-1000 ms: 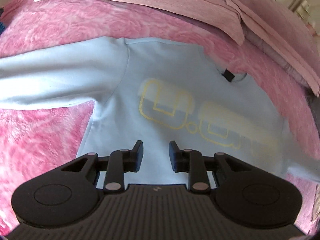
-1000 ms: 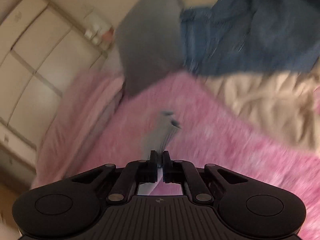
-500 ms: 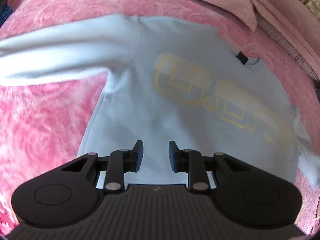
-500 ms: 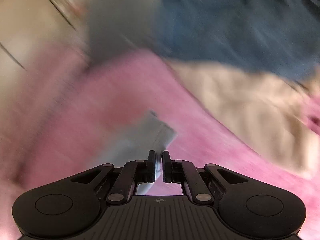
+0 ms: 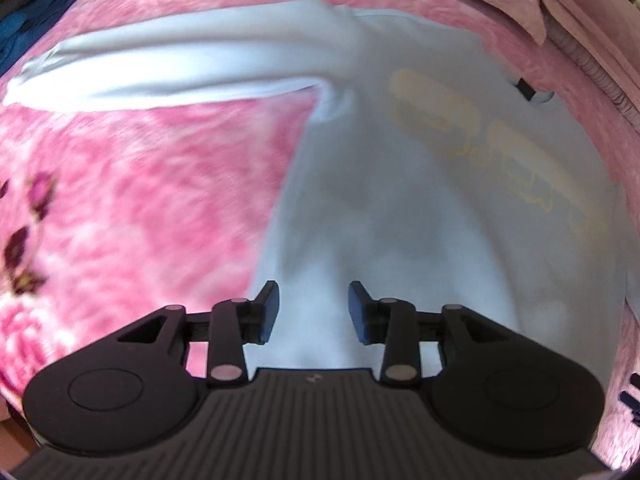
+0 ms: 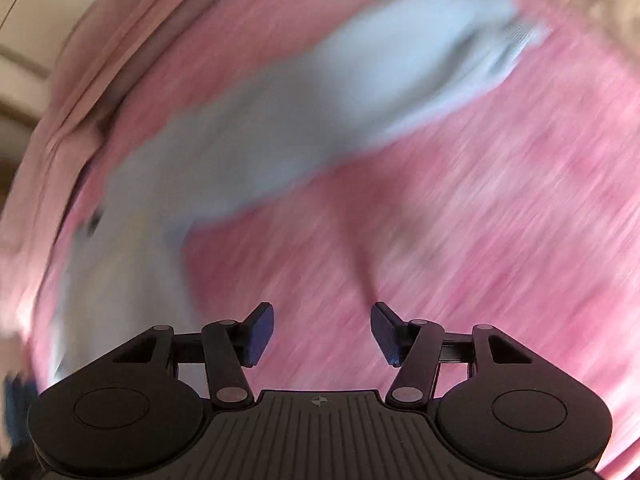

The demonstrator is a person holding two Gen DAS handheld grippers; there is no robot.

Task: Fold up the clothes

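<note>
Since a second ago we've released the sleeve [image 6: 420, 56]; right gripper [image 6: 322, 334] jaws are opening, nothing between them. Left gripper [image 5: 313, 312] is also opening, empty, over the light-blue sweatshirt [image 5: 400, 220], which lies flat on the pink blanket [image 5: 140, 200].

Smooth cloth sweatshirt [image 5: 420, 220], fuzzy blanket [image 5: 160, 200]
</note>
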